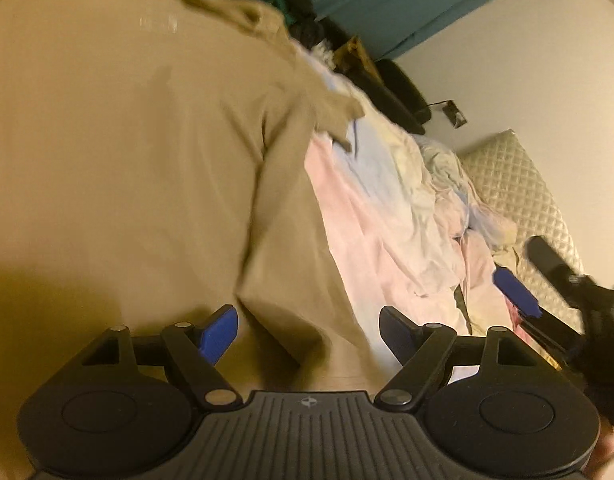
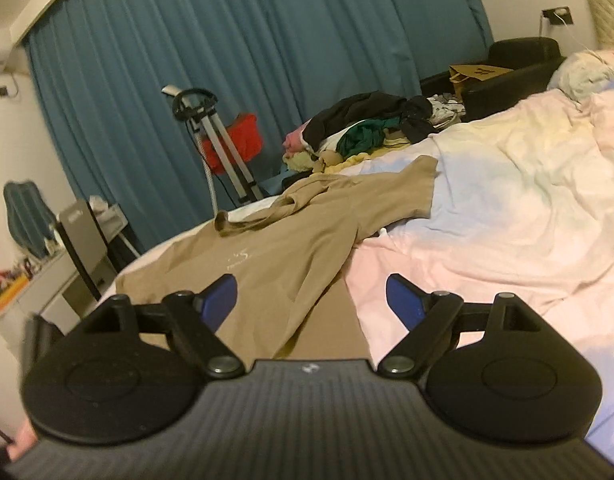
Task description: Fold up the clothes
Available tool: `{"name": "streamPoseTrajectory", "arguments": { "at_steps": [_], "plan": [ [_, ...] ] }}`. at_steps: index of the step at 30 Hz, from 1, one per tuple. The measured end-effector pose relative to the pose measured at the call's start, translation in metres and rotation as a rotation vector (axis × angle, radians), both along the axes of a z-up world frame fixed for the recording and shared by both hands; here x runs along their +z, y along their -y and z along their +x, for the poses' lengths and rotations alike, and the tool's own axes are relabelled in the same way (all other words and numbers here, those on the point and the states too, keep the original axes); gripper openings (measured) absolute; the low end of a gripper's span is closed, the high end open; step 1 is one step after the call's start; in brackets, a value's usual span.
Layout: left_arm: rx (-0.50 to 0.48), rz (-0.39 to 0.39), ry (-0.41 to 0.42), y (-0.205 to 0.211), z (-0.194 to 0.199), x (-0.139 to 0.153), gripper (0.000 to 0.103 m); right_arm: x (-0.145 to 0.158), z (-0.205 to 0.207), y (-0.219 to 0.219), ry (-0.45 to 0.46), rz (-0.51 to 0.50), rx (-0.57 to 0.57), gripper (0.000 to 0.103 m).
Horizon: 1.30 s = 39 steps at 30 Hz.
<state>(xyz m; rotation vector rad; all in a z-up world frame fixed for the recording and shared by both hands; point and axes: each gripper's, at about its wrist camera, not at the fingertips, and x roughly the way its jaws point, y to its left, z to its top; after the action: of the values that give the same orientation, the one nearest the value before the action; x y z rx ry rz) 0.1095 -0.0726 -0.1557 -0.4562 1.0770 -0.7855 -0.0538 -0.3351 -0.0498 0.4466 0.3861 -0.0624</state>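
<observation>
I have both grippers spread wide with nothing between their pads: the left gripper point(image 1: 309, 330) hangs close over the tan shirt point(image 2: 291, 236), the right gripper point(image 2: 311, 300) at its near edge. The shirt lies spread on the pastel bedspread point(image 2: 507, 208); a clothes pile point(image 2: 371, 124) sits far behind.

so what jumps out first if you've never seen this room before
The tan shirt spread flat on the near part of the bed, one sleeve reaching onto the pastel pink and blue duvet that covers the rest. Behind it, a heap of mixed clothes sits at the bed's far edge against the teal curtain. Both the left gripper and the right gripper hover with jaws open, holding nothing.
</observation>
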Motion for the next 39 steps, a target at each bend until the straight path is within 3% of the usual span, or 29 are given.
{"name": "streamPoseTrajectory", "arguments": {
  "at_steps": [3, 4, 5, 7, 11, 14, 17, 20, 22, 24, 26, 27, 30, 34, 36, 39],
  "plan": [
    [0.05, 0.081, -0.018, 0.024, 0.0, -0.014, 0.068, -0.001, -0.007, 0.002, -0.009, -0.01, -0.043, 0.083],
    [0.052, 0.108, -0.005, 0.03, 0.001, -0.018, 0.055, -0.002, -0.008, 0.004, -0.012, -0.006, -0.053, 0.083],
    [0.036, 0.14, 0.019, 0.039, 0.0, -0.019, 0.031, -0.003, -0.008, 0.005, -0.014, -0.002, -0.063, 0.083],
    [0.003, 0.184, 0.064, 0.055, -0.007, -0.018, 0.004, -0.005, -0.015, 0.013, -0.003, 0.037, -0.08, 0.083],
    [-0.093, 0.199, 0.233, 0.09, -0.035, 0.008, 0.004, -0.006, -0.029, 0.032, 0.039, 0.108, -0.17, 0.083],
    [-0.191, 0.185, 0.308, 0.121, -0.053, 0.021, 0.004, -0.003, -0.037, 0.046, 0.081, 0.134, -0.247, 0.083],
    [-0.263, 0.234, 0.328, 0.157, -0.064, 0.013, 0.004, -0.003, -0.044, 0.055, 0.113, 0.13, -0.297, 0.084],
    [-0.289, 0.317, 0.309, 0.193, -0.06, -0.016, 0.005, -0.007, -0.045, 0.064, 0.115, 0.142, -0.311, 0.085],
    [-0.293, 0.285, 0.284, 0.191, -0.054, -0.026, 0.006, -0.013, -0.04, 0.068, 0.086, 0.16, -0.293, 0.085],
    [-0.31, 0.246, 0.255, 0.185, -0.047, -0.029, 0.017, -0.018, -0.034, 0.067, 0.053, 0.171, -0.254, 0.085],
    [-0.33, 0.237, 0.241, 0.17, -0.039, -0.018, 0.039, -0.021, -0.029, 0.062, 0.04, 0.168, -0.212, 0.085],
    [-0.337, 0.241, 0.242, 0.16, -0.035, -0.011, 0.043, -0.02, -0.025, 0.059, 0.036, 0.151, -0.193, 0.085],
    [-0.305, 0.252, 0.269, 0.116, -0.013, 0.012, 0.051, -0.013, 0.002, 0.047, 0.005, 0.083, -0.123, 0.085],
    [-0.157, 0.394, 0.393, 0.055, 0.046, 0.038, 0.065, 0.003, 0.079, 0.034, -0.045, 0.039, 0.059, 0.084],
    [-0.048, 0.468, 0.442, 0.035, 0.094, 0.04, 0.064, 0.006, 0.134, 0.025, -0.068, -0.005, 0.12, 0.068],
    [0.095, 0.555, 0.504, 0.009, 0.168, 0.04, 0.064, -0.005, 0.215, 0.005, -0.102, -0.036, 0.188, 0.056]
  ]
}}
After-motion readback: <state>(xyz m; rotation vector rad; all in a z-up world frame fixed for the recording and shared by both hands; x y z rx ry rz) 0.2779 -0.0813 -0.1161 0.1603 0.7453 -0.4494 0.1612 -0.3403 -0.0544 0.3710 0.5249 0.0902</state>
